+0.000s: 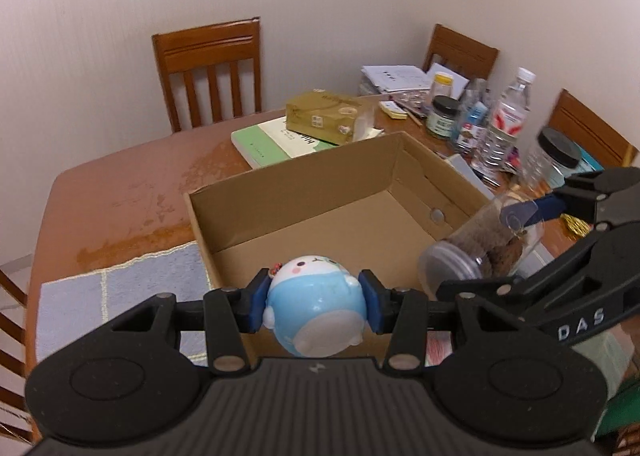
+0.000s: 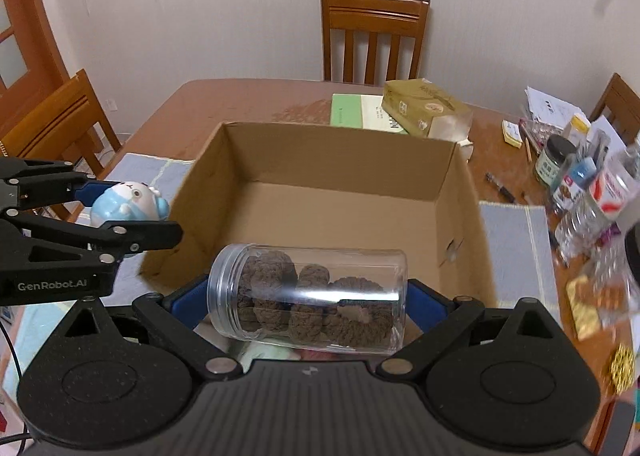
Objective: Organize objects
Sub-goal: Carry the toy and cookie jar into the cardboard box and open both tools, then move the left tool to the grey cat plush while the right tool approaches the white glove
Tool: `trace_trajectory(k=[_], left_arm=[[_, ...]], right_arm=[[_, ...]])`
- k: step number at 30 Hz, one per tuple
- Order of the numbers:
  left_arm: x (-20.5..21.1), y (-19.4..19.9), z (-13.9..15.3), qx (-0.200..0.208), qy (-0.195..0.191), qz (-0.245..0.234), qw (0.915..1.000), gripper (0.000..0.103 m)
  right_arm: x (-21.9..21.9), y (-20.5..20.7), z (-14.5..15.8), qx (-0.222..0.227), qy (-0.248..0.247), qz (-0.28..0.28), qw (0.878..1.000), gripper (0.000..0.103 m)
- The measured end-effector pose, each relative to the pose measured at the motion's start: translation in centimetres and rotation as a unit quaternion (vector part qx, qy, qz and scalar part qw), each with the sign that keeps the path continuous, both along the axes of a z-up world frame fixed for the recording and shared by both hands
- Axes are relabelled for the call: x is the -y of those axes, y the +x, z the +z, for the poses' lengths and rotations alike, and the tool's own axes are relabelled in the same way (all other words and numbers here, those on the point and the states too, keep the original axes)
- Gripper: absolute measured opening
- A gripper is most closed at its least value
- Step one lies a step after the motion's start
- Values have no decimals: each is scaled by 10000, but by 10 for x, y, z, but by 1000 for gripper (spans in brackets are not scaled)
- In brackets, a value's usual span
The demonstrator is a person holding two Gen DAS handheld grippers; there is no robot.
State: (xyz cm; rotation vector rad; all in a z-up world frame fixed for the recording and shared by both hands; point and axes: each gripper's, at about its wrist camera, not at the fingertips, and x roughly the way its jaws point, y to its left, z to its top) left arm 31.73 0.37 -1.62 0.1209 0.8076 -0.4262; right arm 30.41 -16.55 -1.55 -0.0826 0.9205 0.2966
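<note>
Brown wooden table, white walls, left jaws gripping toy, right jaws gripping jar

Wooden table: cardboard box, placemat, book.

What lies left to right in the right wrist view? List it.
Left hand-held gripper holding the blue toy → cardboard box with the jar held lying sideways in the right hand-held gripper in front of it → dark-lidded jar → water bottles.
</note>
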Motion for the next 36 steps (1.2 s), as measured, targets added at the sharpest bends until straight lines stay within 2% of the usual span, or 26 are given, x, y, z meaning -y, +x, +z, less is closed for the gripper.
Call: trace_trajectory(k=[2, 4, 6, 10, 23, 29, 36], left_arm=[[3, 7, -6, -49, 2, 137, 9999, 54], [5, 13, -12, -73, 142, 369, 9992, 75], [4, 15, -16, -68, 236, 575, 9980, 86], [0, 11, -13, -3, 202, 701, 9973, 95], [1, -34, -3, 270, 382, 1004, 9938, 100], [2, -71, -11, 384, 391, 1039, 9931, 101], [0, -117, -34, 216, 362, 1059, 9935, 101]], right_arm=[[5, 13, -6, -65, -17, 74, 9999, 101], [8, 22, -13, -134, -14, 171, 9998, 101], [9, 28, -19, -151, -37, 224, 9996, 102], [15, 33, -23, -149, 9, 274, 9995, 103], [22, 8, -22, 21, 5, 350, 9994, 103], [26, -27, -25, 91, 38, 270, 9996, 103], [29, -81, -36, 183, -106, 12, 9998, 103]])
